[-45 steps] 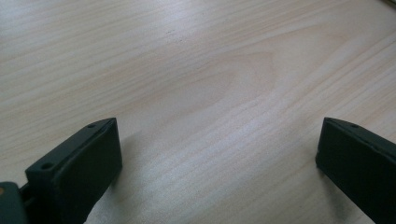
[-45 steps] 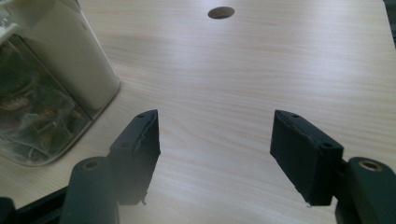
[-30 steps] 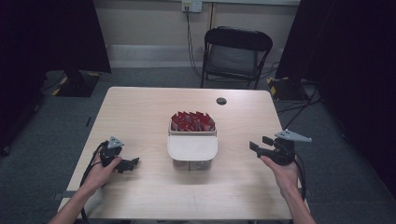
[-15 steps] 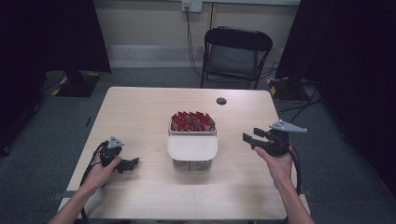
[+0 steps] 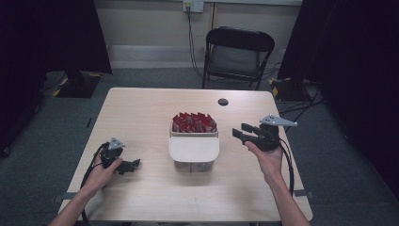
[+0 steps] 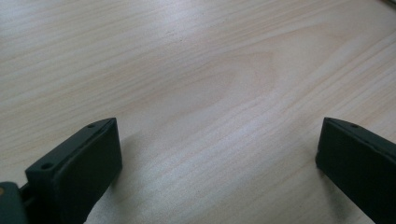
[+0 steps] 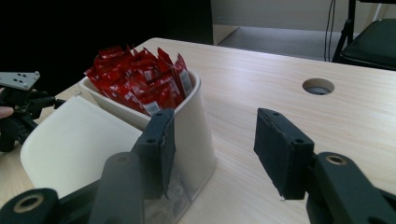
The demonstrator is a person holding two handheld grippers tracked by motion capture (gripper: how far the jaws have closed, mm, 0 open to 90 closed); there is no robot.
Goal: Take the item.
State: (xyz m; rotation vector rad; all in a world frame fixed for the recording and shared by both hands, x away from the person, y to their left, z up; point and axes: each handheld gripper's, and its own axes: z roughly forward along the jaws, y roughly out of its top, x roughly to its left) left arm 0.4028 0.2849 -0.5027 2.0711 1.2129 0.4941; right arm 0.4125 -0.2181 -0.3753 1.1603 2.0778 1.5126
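Near the middle of the desk (image 5: pixel 141 108) sits the white container (image 5: pixel 194 149), its back compartment stuffed with red sachets (image 5: pixel 193 122), upright and packed tight, and a pale lid-like flap covering the front half. What's just changed: the right gripper (image 5: pixel 241 134) has drifted in from the right edge of the desk and lifted a bit, so it now hangs just beside the container's right wall, pointing at it. Its jaws have just been closing, but they're still parted with nothing between them, only air and desk. In the right gripper view the sachets (image 7: pixel 140 81) are right ahead and a little left of the jaws. My guess is it's lining up to pluck a sachet. The left gripper (image 5: pixel 128 165) sits on the desk near the front left corner, jaws released wide, holding nothing, hasn't budged.
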